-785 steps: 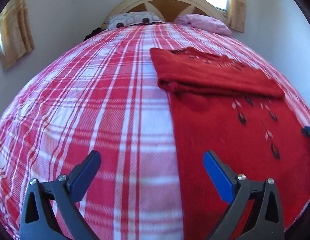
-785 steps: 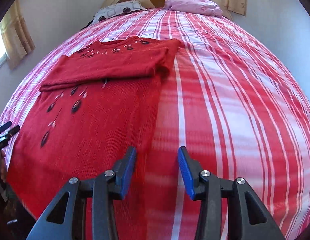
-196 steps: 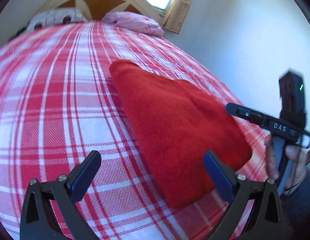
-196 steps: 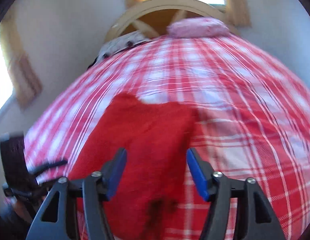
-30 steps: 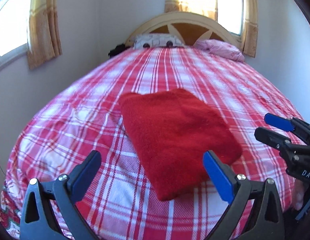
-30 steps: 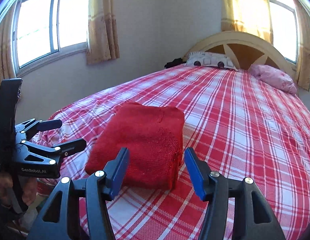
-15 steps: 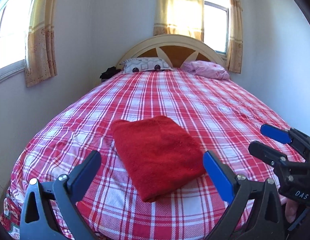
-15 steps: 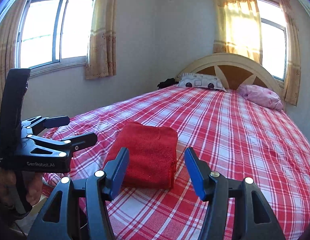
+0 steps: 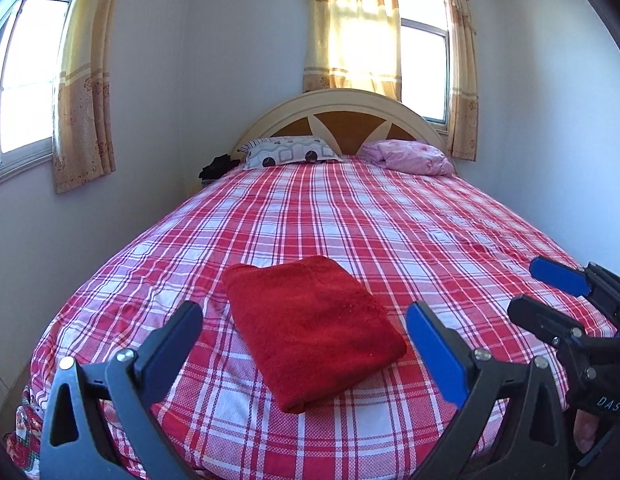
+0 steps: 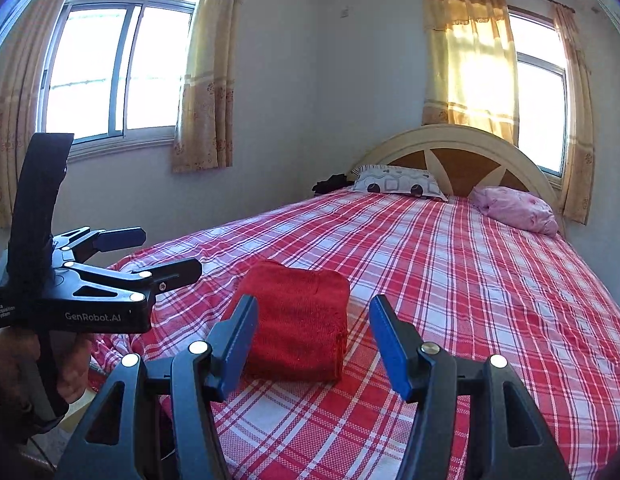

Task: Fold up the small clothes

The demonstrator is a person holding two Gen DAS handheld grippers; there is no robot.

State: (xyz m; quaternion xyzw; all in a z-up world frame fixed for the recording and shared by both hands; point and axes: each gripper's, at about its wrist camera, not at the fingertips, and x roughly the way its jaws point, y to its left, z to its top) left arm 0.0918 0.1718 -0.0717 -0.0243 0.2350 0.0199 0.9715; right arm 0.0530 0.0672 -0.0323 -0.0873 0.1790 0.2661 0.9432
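While both grippers hang above the foot of the bed, the red garment (image 9: 312,328) lies folded into a thick rectangle on the red-and-white plaid bedspread (image 9: 390,224) — near the foot, toward the window-side edge. The left gripper (image 9: 303,338) has its jaws spread wide with nothing between them; the right gripper (image 10: 312,334) stands part open — also empty. Neither touches the cloth. Two pillows, a patterned white pillow (image 9: 287,152) and a pink pillow (image 9: 408,157), rest against the arched headboard (image 9: 342,114).
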